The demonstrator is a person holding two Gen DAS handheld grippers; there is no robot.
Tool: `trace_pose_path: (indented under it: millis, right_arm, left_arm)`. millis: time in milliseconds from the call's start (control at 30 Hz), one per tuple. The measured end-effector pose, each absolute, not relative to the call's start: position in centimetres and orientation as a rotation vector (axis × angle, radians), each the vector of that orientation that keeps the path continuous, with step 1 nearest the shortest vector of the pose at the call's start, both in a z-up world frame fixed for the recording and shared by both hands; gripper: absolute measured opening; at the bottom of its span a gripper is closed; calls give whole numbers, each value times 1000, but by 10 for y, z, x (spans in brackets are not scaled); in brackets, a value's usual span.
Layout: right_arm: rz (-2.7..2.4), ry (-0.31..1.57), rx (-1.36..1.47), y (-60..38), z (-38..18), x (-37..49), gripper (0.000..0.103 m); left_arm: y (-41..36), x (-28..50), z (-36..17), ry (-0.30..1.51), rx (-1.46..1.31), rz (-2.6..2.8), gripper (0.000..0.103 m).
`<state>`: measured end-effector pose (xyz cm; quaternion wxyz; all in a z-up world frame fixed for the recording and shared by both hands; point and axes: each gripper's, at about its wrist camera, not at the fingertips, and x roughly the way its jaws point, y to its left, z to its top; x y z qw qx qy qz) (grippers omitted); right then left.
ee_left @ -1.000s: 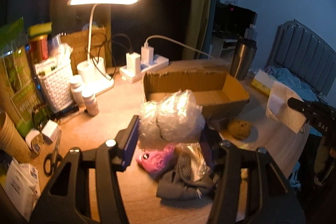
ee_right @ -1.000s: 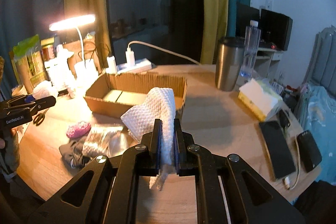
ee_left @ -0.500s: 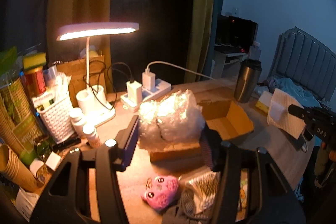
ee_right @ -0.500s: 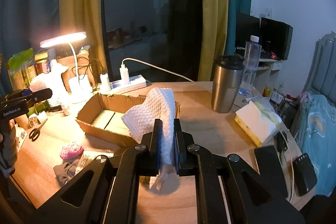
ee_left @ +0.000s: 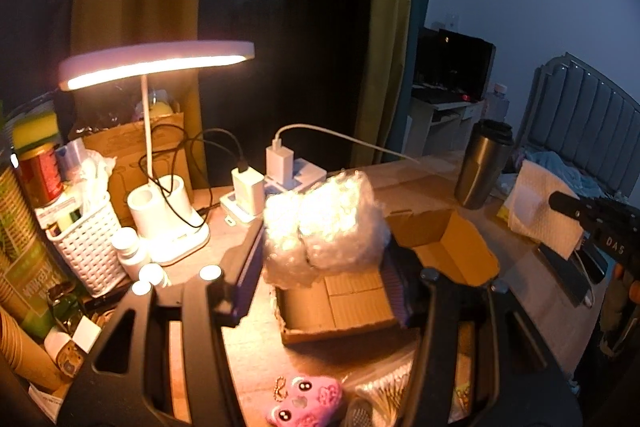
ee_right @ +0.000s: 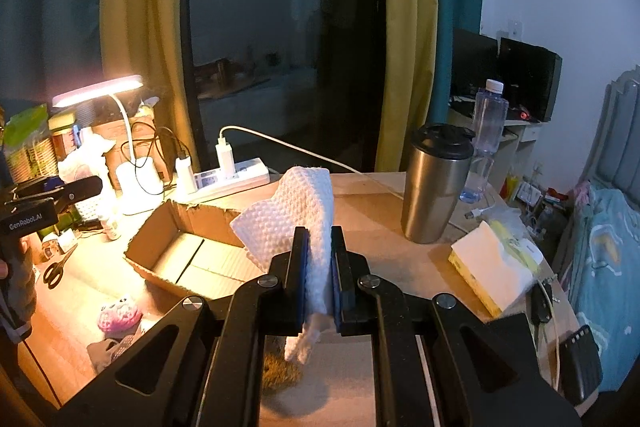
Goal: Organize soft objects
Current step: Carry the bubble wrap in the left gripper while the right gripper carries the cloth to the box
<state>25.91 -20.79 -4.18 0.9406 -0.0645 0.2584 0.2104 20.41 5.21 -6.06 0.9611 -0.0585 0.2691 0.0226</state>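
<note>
left hand-held gripper [ee_left: 324, 263]: clamped about halfway on a crumpled wad of clear bubble wrap [ee_left: 326, 227]; wad is in the air over the near end of the box, lamp glare on it
right hand-held gripper [ee_right: 320, 267]: pinched nearly shut on a white dimpled paper towel [ee_right: 294, 215]; towel stands up above the pads, a short tail hangs below them
box: shallow open brown cardboard box [ee_right: 188, 259] on the wooden counter [ee_right: 384, 259], nothing inside it, torn rear wall; in the right wrist view it sits left of and behind the towel
pink toy: small pink plush with black-and-white eyes [ee_left: 306, 405] on the counter in front of the box, small chain beside it
crinkly bag: clear plastic-wrapped bundle [ee_left: 380, 387] just right of the pink plush, partly hidden by the left gripper finger
grey cloth: dark grey fabric heap [ee_right: 114, 347] touching the pink plush, seen in the right wrist view
brown item: fuzzy brown lump [ee_right: 280, 363] under the right gripper, mostly hidden, cannot tell what
lamp: lit white desk lamp [ee_left: 156, 61] at rear left of the counter
power strip: white strip with two chargers [ee_right: 228, 179] behind the box
tumbler: steel tumbler with black lid [ee_right: 434, 183] right of the box, standing upright
tissue pack: white and yellow tissue pack [ee_right: 494, 265] near the right counter edge
basket: white woven basket [ee_left: 86, 245] left of the lamp base
</note>
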Motion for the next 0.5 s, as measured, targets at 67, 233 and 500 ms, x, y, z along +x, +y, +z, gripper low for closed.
trace_pose_path:
  millis: [67, 233, 500]
  right_arm:
    - [430, 531, -132, -207, -43, 266, 11]
    - [435, 553, -133, -201, -52, 283, 11]
    - [443, 604, -127, -195, -73, 309, 11]
  left_arm:
    - [52, 212, -66, 557, -119, 45, 54]
    - [54, 231, -81, 592, -119, 42, 54]
    - [47, 258, -104, 648, -83, 32, 54]
